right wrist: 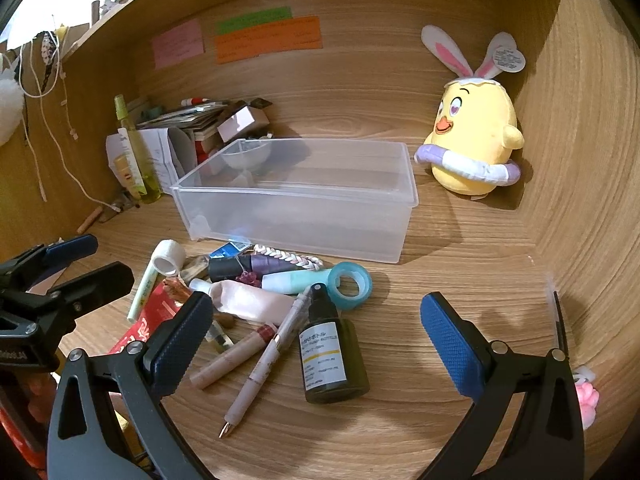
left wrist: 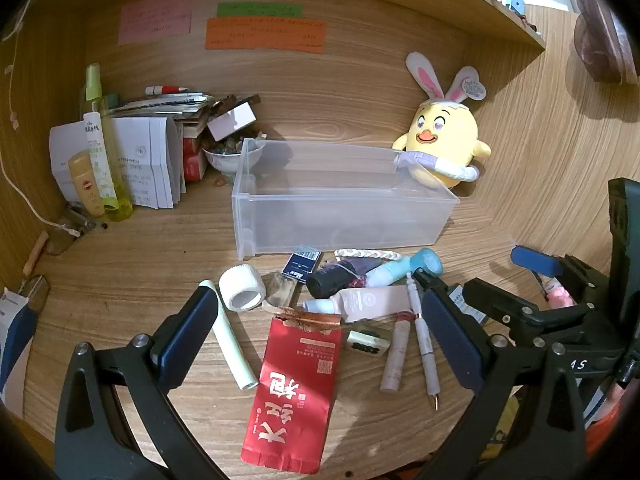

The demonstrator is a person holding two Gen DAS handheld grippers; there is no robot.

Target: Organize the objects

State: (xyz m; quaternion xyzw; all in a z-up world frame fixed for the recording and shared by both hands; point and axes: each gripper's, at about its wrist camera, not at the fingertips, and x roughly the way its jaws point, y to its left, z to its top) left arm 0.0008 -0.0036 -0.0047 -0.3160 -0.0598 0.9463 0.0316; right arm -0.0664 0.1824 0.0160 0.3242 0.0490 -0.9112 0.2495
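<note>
Red packet (left wrist: pixel 294 394) between left claw (left wrist: pixel 320 340) fingers

I count one clear plastic bin (right wrist: pixel 304 216) and one yellow chick plush (right wrist: pixel 476 136) on my desk. In the pile I see two tape rolls, one white (left wrist: pixel 242 287) and one teal (right wrist: pixel 351 286), one red packet (left wrist: pixel 294 388), one dark pump bottle (right wrist: pixel 332 360), one pen (right wrist: pixel 264 364), and one braided cord (left wrist: pixel 367 255). Three paper notes (left wrist: pixel 264 33) hang on the back wall.
</note>
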